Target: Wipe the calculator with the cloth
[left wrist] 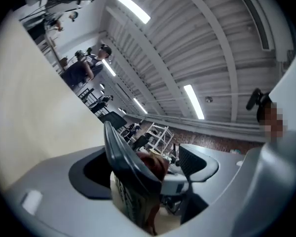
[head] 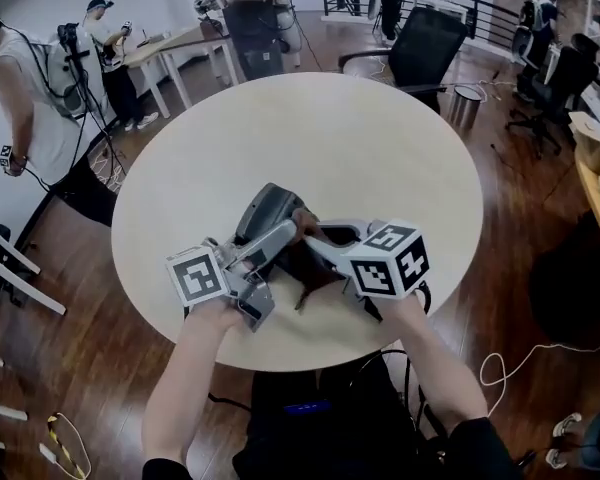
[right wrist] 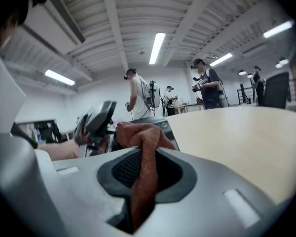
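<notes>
Left claw (left wrist: 147,166) gapes — calculator (left wrist: 124,179) between its pads, cloth (right wrist: 144,132) pinched in right claw (right wrist: 140,179).

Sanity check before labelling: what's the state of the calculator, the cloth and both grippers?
left gripper: jaws open, calculator between them.
right gripper: jaws shut on cloth.
calculator: tilted up on edge.
cloth: bunched, hanging through the right jaws, up against the calculator.

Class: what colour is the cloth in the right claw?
Reddish brown; the cloth shows best in the right gripper view.
</notes>
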{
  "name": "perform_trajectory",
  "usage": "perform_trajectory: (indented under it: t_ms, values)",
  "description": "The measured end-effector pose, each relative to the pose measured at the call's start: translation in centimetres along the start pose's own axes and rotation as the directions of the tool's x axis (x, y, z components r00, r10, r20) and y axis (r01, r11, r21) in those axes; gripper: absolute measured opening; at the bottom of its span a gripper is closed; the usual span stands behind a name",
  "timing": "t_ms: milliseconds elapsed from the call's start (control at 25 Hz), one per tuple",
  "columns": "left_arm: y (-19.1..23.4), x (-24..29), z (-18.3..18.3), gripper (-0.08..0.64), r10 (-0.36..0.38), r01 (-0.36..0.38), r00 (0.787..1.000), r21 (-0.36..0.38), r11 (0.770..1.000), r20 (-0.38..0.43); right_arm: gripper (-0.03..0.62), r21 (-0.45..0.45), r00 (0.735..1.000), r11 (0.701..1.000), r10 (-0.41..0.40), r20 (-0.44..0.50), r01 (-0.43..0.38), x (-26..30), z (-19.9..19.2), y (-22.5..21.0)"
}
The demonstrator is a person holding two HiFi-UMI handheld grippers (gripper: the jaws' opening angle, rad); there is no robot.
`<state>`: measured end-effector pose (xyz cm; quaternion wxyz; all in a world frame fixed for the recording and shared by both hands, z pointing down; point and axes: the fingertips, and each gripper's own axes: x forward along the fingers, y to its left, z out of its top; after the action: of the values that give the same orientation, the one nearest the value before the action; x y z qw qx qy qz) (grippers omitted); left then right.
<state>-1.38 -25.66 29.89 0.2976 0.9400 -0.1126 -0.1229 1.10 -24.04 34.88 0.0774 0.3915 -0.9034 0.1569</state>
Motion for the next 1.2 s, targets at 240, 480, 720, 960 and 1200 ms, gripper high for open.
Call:
perform_trajectory:
  t_ms: [240, 480, 720, 960, 1200]
  values:
    - [-1.2, 1.2, -3.5, 0.408, 0.076, 0.003, 0.975, 0.355, 0.935, -0.209, 0.067, 0.276, 0.982, 0.956, 0.044, 0.186, -0.095, -2.2, 2.0, -2.7]
    - [-0.4, 1.8, -5.7, 0.373, 0.200, -0.020, 0.938, 0.531, 0.847, -0.284, 0.067, 0.344, 0.964, 0.925, 0.077, 0.255, -0.165, -3.0, 2.5, -4.1]
    - [-0.3, 2.2, -5.6, 0.350, 0.193, -0.016, 0.940, 0.525, 0.851, -0.283, 0.067, 0.291, 0.974, 0.944, 0.096, 0.207, -0.155, -4.7, 2.0, -4.2]
    - [0.8, 2.0, -4.6, 0.275, 0.166, -0.020, 0.944, 0.450, 0.893, -0.287, 0.067, 0.151, 0.998, 0.989, -0.008, 0.069, -0.002, -5.8, 0.1, -6.0]
    - [1.1, 2.4, -4.3, 0.232, 0.200, -0.088, 0.955, 0.436, 0.895, -0.217, 0.067, 0.039, 0.999, 0.999, 0.003, -0.038, -0.001, -3.5, -1.4, -3.9]
